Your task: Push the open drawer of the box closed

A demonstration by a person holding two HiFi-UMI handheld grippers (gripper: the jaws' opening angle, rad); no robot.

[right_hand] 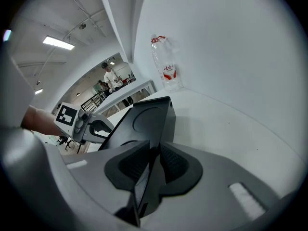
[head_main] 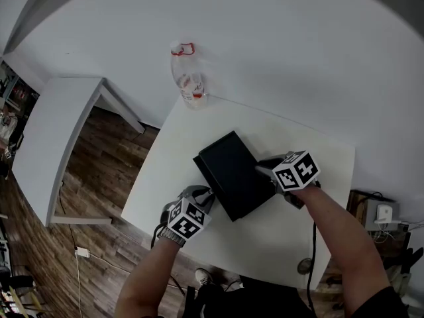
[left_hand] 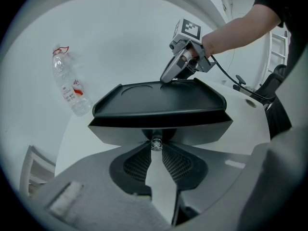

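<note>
A flat black box (head_main: 228,167) lies askew on the white table (head_main: 291,230). Its drawer front (left_hand: 159,130) faces my left gripper and carries a small clear knob (left_hand: 155,142). My left gripper (left_hand: 155,146) is shut on that knob, its tips pinching it from both sides; in the head view it (head_main: 207,194) sits at the box's near-left side. My right gripper (right_hand: 154,150) is shut on the thin black edge of the box (right_hand: 144,119), which runs between its pads. In the head view it (head_main: 262,171) holds the box's right side. How far the drawer stands out is hard to tell.
A clear plastic bottle (head_main: 189,78) with a red cap ring stands at the table's far corner by the wall, away from the box. A grey side table (head_main: 53,138) stands on the wooden floor to the left. A cable (head_main: 310,257) trails from my right gripper.
</note>
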